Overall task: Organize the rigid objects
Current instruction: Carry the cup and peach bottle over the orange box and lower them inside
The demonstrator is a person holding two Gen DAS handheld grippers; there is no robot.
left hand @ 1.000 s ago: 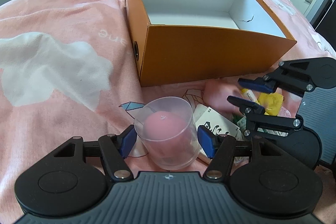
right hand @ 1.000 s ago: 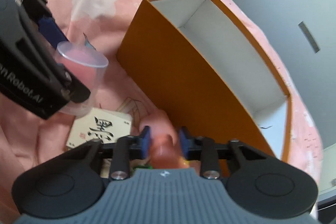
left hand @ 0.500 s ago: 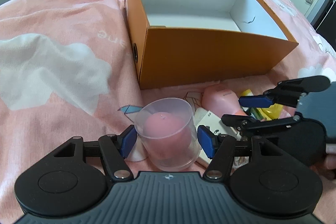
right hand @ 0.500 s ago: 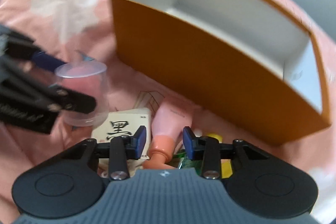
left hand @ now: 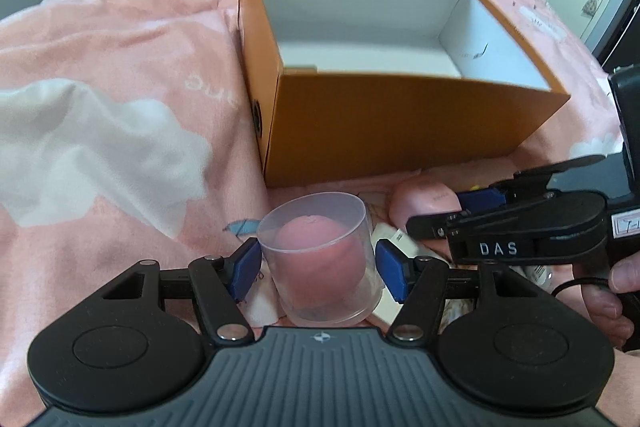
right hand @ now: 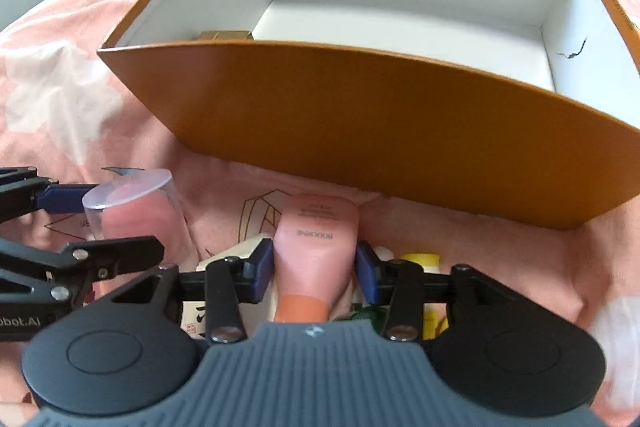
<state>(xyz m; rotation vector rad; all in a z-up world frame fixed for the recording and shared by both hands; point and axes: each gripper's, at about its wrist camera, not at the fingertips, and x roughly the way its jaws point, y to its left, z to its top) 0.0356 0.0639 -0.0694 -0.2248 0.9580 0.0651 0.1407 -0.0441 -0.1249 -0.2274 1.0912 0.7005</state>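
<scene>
Bedding in pink with white cloud shapes is spread under everything. Between the blue pads of the left gripper a clear plastic cup is seen, upright, with a pink rounded object inside it; the pads stand just beside the cup's walls on either side, and whether they press on it cannot be told. Directly ahead of this gripper an orange box is set, open-topped and white inside, with a small brown item visible in its near left corner from the right wrist view. To the right of the left gripper, the right gripper is held low over a small pile. Its jaws are opening, and a pink tube with an orange cap lies between them, cap end toward the gripper body, the pads close against its sides. A white card with black characters and a yellow item lie beneath that gripper. A hand is seen gripping its handle.
</scene>
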